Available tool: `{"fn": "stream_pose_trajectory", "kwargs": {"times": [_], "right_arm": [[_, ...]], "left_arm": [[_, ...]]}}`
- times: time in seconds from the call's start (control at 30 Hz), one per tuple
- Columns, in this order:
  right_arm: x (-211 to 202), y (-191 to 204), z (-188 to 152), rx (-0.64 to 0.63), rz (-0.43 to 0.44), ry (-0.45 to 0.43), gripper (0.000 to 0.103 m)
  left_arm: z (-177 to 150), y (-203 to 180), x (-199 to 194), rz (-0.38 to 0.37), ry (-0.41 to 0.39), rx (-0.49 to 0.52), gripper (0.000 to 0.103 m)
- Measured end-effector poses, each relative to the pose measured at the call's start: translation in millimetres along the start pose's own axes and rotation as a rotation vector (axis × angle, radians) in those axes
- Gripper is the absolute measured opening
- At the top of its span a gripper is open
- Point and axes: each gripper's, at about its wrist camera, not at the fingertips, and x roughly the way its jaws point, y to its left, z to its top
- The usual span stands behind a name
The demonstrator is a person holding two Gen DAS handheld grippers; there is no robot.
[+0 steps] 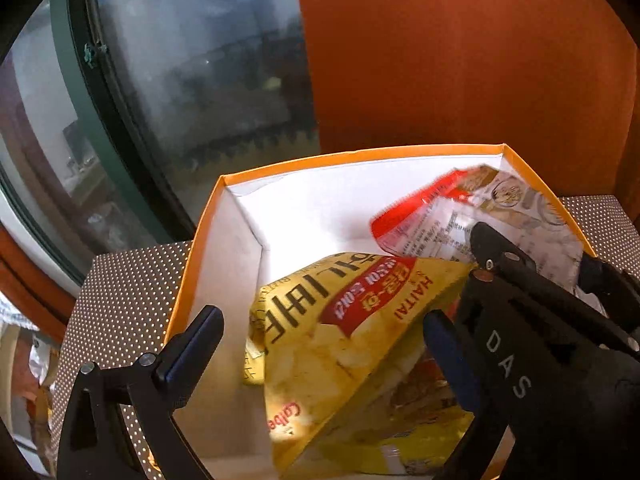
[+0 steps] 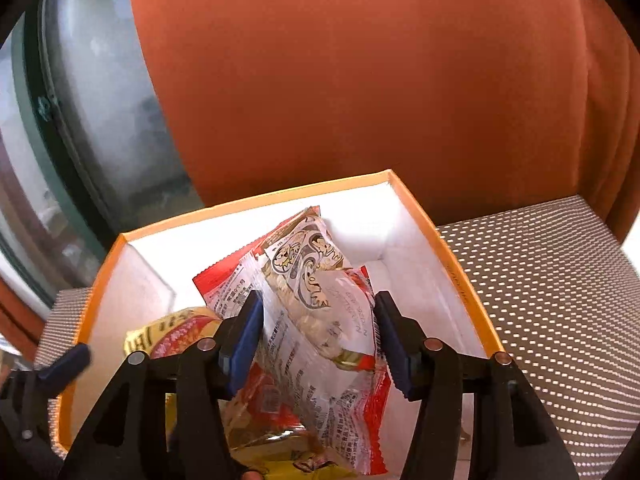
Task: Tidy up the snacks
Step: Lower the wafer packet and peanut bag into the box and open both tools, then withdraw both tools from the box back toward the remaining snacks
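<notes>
Jaws of the left gripper (image 1: 324,330) stand wide apart over the near left part of the orange box (image 1: 360,154), with nothing pressed between them. A yellow snack bag (image 1: 344,320) lies in the box between the two blue pads: its upper corner points toward the right pad, and its body sits clear of the left pad (image 1: 200,334).

Jaws of the right gripper (image 2: 318,332) are parted about halfway and straddle a red and white snack bag (image 2: 320,300), which stands tilted in the middle of the box, its top leaning toward the far wall. The left pad (image 2: 246,340) lies against the bag's side; the right pad (image 2: 394,344) sits just beside its other edge, and I cannot tell whether it presses on it. In the left wrist view this gripper (image 1: 532,280) crosses in front of the same bag (image 1: 440,216).

Under the box is a dotted worktop (image 2: 560,280), with an orange chair back (image 2: 360,80) behind it.
</notes>
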Motion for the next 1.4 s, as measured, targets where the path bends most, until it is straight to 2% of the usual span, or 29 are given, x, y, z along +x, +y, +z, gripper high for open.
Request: {"fn": "stream_pose_trajectory", "kwargs": {"times": [0.1,0.27,0.43,0.57,0.8,1.4], "right_arm": [[-0.2,1.9,-0.1,-0.023,-0.032,-0.002,0.065],[-10.2,5.6,1.1,-0.115,-0.107,-0.053,0.087],[-20.2,9.1,-1.0,-0.176,-0.106,-0.058,0.088],[-29.0,15.2,-3.4,-0.208,-0.048,-0.051,0.088],[-40.2,19.5,-10.9,-0.179,0.016,-0.029,0.088],[-133.1,15.5,-25.5,-0.211,0.029,-0.139,0.088]], "left_arm": [[-1.0,8.4,0.6,-0.025,-0.003,-0.021,0.101],[-4.5,9.7,-3.6,-0.047,-0.016,-0.029,0.101],[-7.2,2.8,-12.5,-0.070,-0.026,-0.025,0.101],[-11.6,3.1,-23.4,-0.072,-0.043,-0.020,0.101],[-20.3,10.1,-47.5,-0.061,-0.085,-0.029,0.101],[-50.1,3.4,-136.4,-0.117,-0.237,-0.052,0.101]]}}
